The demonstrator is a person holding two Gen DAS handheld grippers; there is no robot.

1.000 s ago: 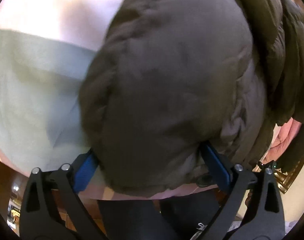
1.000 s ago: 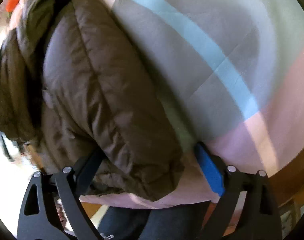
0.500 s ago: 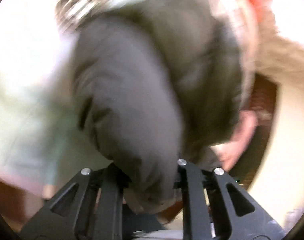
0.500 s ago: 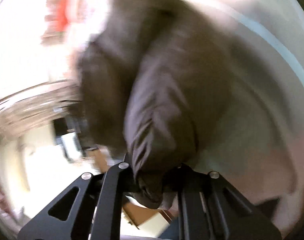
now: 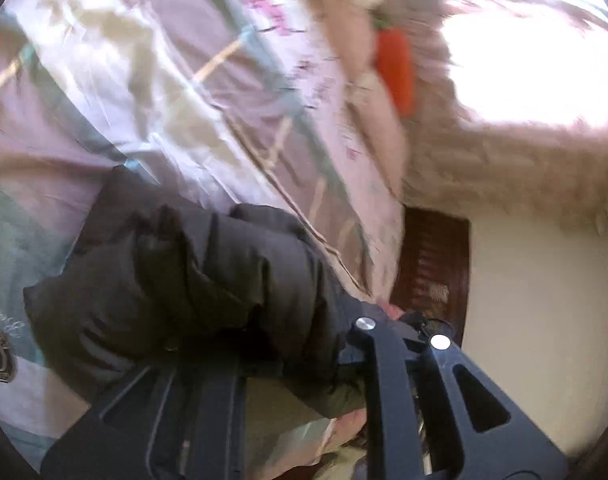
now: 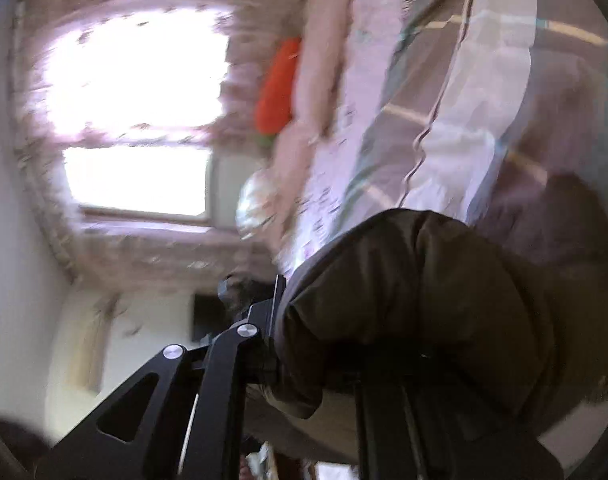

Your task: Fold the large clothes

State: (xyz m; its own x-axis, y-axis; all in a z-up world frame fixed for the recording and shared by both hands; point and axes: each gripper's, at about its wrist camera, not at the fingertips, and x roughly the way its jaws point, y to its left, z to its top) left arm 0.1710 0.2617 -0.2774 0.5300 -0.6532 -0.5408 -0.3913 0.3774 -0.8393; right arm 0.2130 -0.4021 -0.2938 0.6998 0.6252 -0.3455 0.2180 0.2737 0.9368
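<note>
With the left gripper and the right gripper each clamped on the dark brown puffy quilted jacket, bunched at lower centre over the striped pastel bedspread, we judge the fold under way; next, lay the gripped edge flat.

My left gripper and my right gripper are both matte black plastic tongs, each finger a flat angled arm with a long triangular cutout and round silver screw heads at its joints, with pale scuffed edges along the arms.
</note>
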